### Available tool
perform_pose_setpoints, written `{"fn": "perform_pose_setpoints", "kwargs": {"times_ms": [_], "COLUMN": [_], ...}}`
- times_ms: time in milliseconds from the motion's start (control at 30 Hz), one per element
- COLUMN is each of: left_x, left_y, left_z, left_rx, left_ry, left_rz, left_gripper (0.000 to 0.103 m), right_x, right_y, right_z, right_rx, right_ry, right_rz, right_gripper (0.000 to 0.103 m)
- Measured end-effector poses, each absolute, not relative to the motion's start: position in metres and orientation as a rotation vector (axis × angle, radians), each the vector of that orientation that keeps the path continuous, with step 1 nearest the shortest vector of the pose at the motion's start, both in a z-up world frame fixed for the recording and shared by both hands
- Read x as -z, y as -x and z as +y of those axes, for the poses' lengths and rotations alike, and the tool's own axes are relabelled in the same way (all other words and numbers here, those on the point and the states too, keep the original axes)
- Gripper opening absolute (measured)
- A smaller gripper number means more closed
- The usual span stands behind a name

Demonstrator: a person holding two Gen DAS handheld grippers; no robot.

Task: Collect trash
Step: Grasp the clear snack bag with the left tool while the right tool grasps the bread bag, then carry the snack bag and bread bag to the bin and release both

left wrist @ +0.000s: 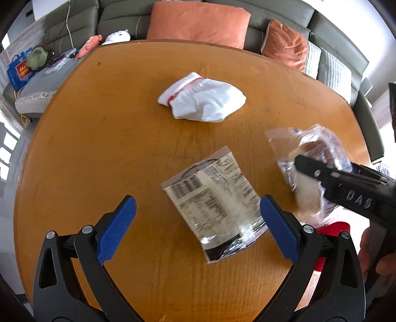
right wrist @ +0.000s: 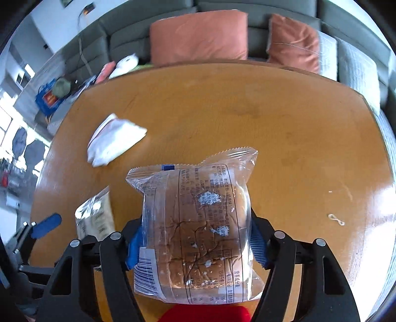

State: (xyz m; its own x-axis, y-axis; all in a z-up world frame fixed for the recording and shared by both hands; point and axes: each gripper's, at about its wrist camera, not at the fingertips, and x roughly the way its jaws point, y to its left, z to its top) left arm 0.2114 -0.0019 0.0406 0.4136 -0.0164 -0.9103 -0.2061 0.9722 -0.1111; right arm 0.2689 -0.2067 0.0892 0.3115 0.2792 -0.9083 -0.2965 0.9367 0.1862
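Note:
My right gripper (right wrist: 195,237) is shut on a clear bread bag (right wrist: 198,228) with a brown bun inside, held above the round wooden table (right wrist: 272,123). The same bag (left wrist: 311,153) shows blurred at the right of the left wrist view, held by the right gripper (left wrist: 304,163). My left gripper (left wrist: 198,218) is open and empty, low over the table, its blue pads (left wrist: 118,223) either side of a flat printed wrapper (left wrist: 212,208) lying on the table. That wrapper (right wrist: 96,218) shows at the left of the right wrist view. A crumpled white cloth (left wrist: 203,99) lies further back.
A red container (right wrist: 205,314) sits below the held bag at the table's near edge, also seen in the left wrist view (left wrist: 334,228). A grey sofa (left wrist: 272,14) with orange cushions (left wrist: 198,22) runs behind the table. A small loop of rubber band (right wrist: 336,219) lies at the right.

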Motion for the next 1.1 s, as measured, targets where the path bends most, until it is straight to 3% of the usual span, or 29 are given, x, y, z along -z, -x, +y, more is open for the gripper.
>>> {"fn": "perform_pose_setpoints", "kwargs": {"times_ms": [233,267,433,467,500,700,1100], "left_x": [-0.028,-0.026,-0.024,-0.025,-0.028,-0.037,-0.079], "left_y": [-0.225,-0.226,-0.223,-0.221,-0.217,-0.201,-0.129], "left_z": [-0.019,-0.021,-0.018,-0.015,-0.012,-0.001,0.046], "left_rx": [-0.139,-0.146,-0.137,-0.117,-0.109,-0.017,-0.002], "left_ry": [0.150,0.133,0.142,0.164,0.166,0.214,0.213], "left_rz": [1.150,1.148,1.134,1.128,1.119,1.100,0.984], "left_gripper": [0.097,0.090,0.076,0.063,0.058,0.039,0.037], "right_x": [-0.092,-0.092,-0.102,-0.104,-0.107,-0.125,-0.168], "right_y": [-0.269,-0.268,-0.262,-0.263,-0.261,-0.243,-0.185], "right_z": [-0.220,-0.220,-0.214,-0.212,-0.211,-0.201,-0.140], "right_rx": [-0.366,-0.367,-0.363,-0.363,-0.364,-0.377,-0.473], "right_ry": [-0.017,-0.018,-0.013,-0.013,-0.012,-0.009,-0.010], "right_rz": [1.190,1.188,1.168,1.162,1.157,1.129,1.086], "right_gripper": [0.070,0.070,0.070,0.070,0.070,0.070,0.070]}}
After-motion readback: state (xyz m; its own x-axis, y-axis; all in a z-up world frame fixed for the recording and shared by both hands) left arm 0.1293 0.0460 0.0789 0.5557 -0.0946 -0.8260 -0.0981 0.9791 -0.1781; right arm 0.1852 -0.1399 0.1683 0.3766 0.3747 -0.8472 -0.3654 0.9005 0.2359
